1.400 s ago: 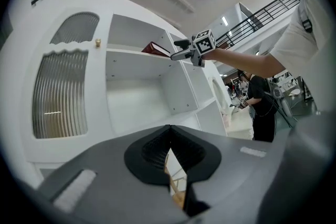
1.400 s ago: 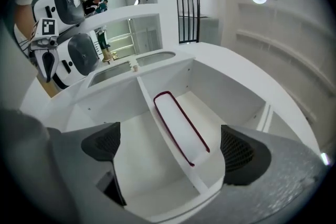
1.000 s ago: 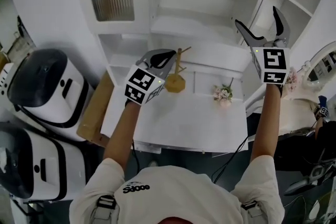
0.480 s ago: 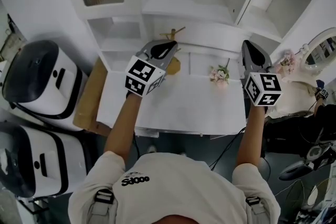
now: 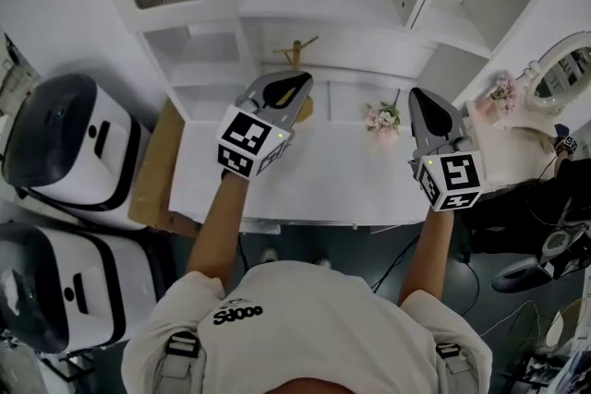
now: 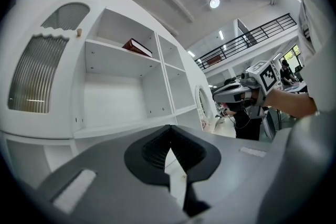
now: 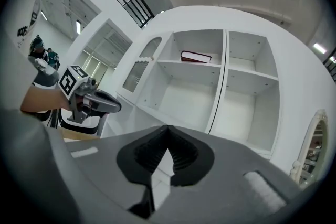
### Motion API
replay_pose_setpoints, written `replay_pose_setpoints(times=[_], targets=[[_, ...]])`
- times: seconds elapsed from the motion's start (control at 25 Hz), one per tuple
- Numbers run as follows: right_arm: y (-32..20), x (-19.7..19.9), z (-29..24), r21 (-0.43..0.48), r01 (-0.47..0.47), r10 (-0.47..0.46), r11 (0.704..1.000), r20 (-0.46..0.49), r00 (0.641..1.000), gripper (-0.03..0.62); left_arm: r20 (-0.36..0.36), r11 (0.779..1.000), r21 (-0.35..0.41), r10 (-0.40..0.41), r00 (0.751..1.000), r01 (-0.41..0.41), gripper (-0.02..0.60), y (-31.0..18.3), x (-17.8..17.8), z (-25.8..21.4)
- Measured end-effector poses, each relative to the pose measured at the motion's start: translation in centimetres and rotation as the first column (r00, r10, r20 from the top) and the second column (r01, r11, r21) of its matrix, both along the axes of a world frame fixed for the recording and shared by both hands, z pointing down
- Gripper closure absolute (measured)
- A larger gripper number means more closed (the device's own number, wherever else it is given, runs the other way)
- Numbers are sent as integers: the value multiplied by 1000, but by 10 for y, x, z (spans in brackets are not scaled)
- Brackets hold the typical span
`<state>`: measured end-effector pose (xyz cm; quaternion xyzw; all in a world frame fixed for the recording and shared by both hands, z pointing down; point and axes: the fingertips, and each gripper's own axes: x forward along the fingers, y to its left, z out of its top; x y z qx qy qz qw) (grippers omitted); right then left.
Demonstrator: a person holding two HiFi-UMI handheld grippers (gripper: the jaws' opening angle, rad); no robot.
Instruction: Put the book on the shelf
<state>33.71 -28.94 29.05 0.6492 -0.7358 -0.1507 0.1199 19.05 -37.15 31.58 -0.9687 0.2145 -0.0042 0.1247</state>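
A dark red book lies flat on the upper shelf board of the white cabinet; in the left gripper view the book sits in the same spot. The head view does not show it. My right gripper hovers over the desk's right end, shut with nothing between its jaws. My left gripper hangs over the desk's back middle, also shut and empty. Each gripper appears in the other's view: the right gripper and the left gripper.
A white desk stands below the cabinet, with a small flower pot and a wooden stand at its back. A round mirror is at the right. Two white machines and a cardboard box stand to the left.
My right gripper has come down from the shelf height to above the desk's right end, and its jaws went from wide open to shut. The left gripper hardly moved.
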Motion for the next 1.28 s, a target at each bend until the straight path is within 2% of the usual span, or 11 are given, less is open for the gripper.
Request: replay_pose_setpoints(times=[0.2, 0.52, 1.28], targets=[[7, 1, 18, -28, -1, 3, 1000, 67, 998, 592, 20, 1000, 18, 16, 1000, -16, 563, 12, 3, 5], [5, -6, 33, -62, -7, 11, 998, 55, 998, 592, 29, 997, 70, 39, 999, -41, 563, 24, 4, 0], [6, -7, 41, -77, 1, 3, 997, 51, 999, 592, 47, 999, 34, 28, 998, -30, 563, 19, 0, 12]])
